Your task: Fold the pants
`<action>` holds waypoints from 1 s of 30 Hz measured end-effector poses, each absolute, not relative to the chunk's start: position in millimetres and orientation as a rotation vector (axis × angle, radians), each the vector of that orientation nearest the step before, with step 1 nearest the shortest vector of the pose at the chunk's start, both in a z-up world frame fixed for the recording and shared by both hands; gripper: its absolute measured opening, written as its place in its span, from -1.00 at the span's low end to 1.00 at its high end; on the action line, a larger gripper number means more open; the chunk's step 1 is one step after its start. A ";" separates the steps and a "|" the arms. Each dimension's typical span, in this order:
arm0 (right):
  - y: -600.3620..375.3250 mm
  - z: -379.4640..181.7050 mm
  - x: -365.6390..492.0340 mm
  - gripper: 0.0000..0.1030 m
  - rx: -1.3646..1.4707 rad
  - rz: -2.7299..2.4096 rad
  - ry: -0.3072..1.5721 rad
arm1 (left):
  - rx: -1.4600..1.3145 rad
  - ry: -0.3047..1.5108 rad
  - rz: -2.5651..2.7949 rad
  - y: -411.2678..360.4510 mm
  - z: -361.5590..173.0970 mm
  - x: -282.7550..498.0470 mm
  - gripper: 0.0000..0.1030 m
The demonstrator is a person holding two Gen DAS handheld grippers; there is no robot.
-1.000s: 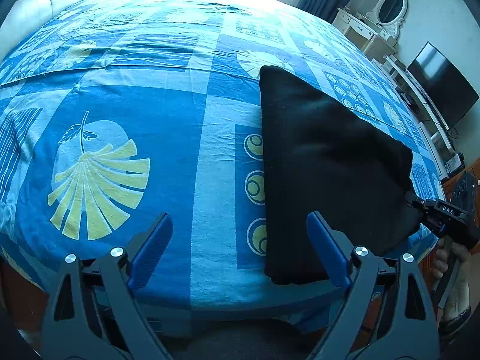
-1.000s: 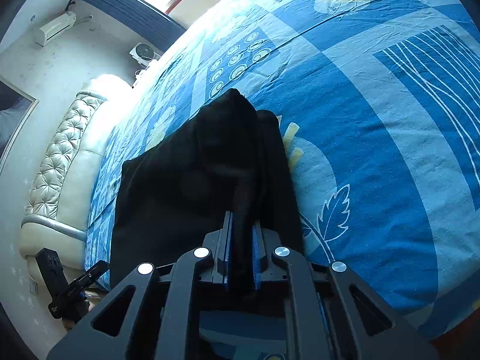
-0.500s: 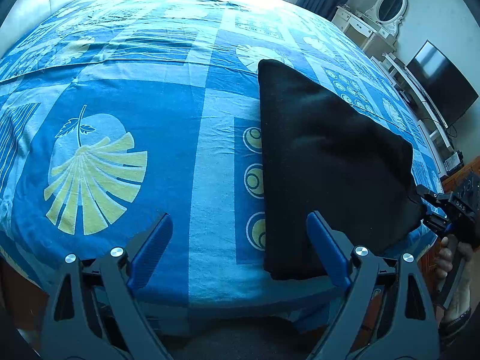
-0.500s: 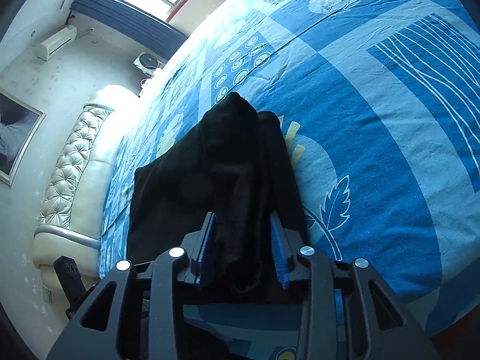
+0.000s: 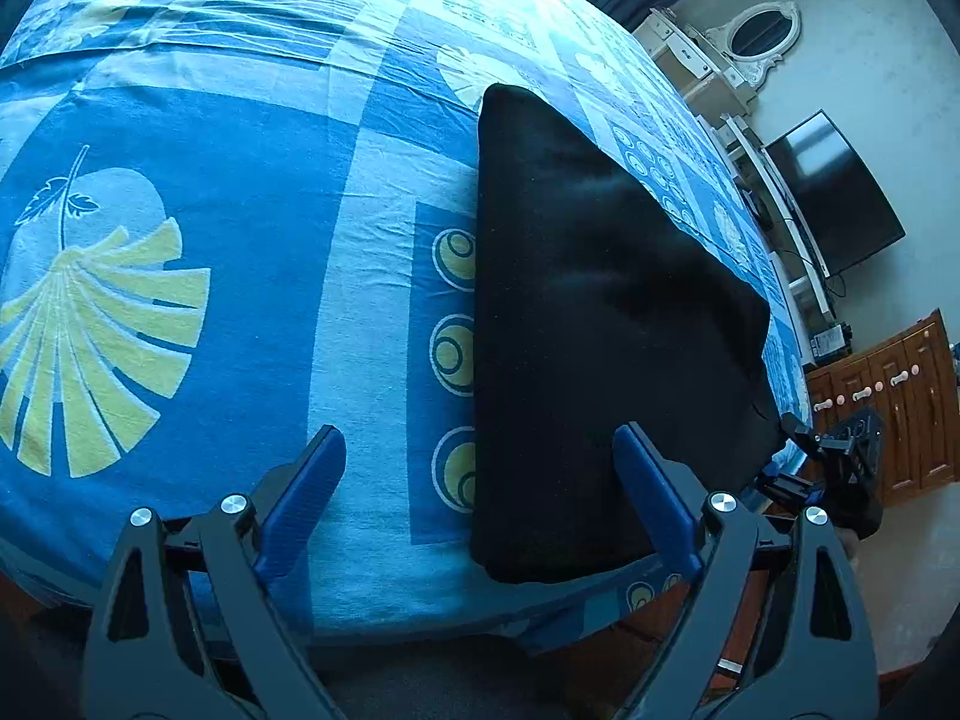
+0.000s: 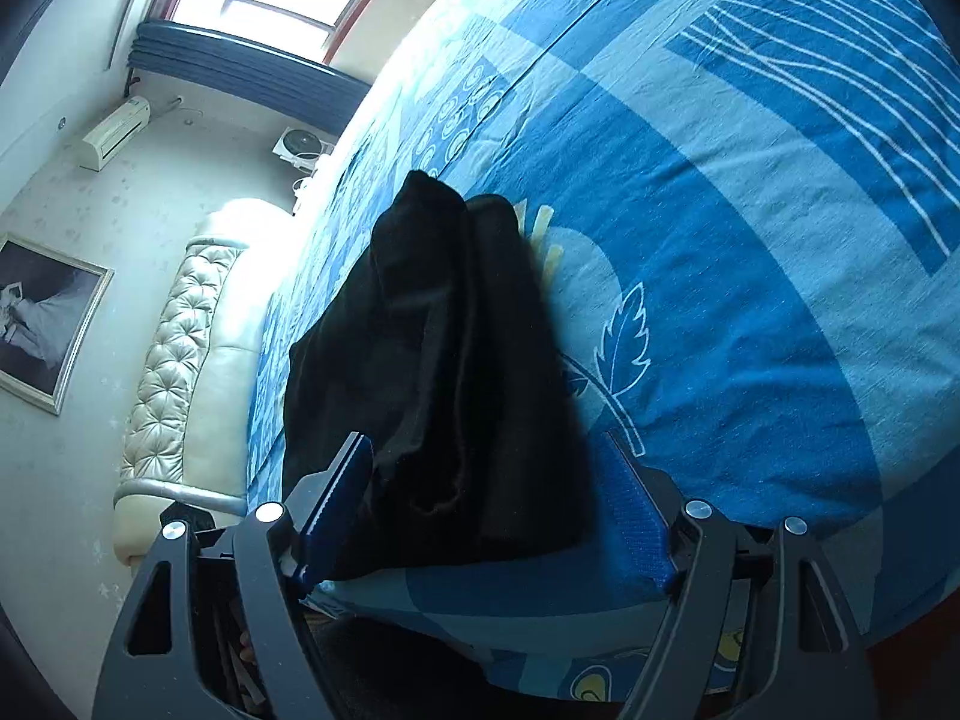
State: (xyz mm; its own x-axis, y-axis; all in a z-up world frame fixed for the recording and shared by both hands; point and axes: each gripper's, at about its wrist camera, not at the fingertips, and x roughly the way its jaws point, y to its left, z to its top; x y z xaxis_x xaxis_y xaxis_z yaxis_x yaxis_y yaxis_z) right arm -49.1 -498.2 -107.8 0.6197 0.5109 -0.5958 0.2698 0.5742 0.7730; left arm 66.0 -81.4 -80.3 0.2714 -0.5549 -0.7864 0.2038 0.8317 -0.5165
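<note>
Right claw point(image 6: 486, 480) just opened — pants point(image 6: 432, 372) between, released

A wide bed spread with a blue cotton sheet point(image 5: 252, 276), printed with yellow fan leaves and ringed circles, is taken as the landmark. Beyond its far right corner a white dressing table with an oval mirror point(image 5: 761, 36) is seen, and to the bed's right a black flat television point(image 5: 834, 198) and a brown wooden cabinet point(image 5: 900, 414). At the bed's head a cream tufted leather headboard point(image 6: 180, 360) is seen, with a framed black-and-white picture point(image 6: 42, 312) and a white air conditioner point(image 6: 114, 132) on the wall behind it.
</note>
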 end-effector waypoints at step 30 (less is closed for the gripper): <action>-417.8 -100.8 -7.6 -0.10 0.875 0.262 0.955 | -0.139 1.148 -0.487 -67.1 -68.6 70.8 -0.24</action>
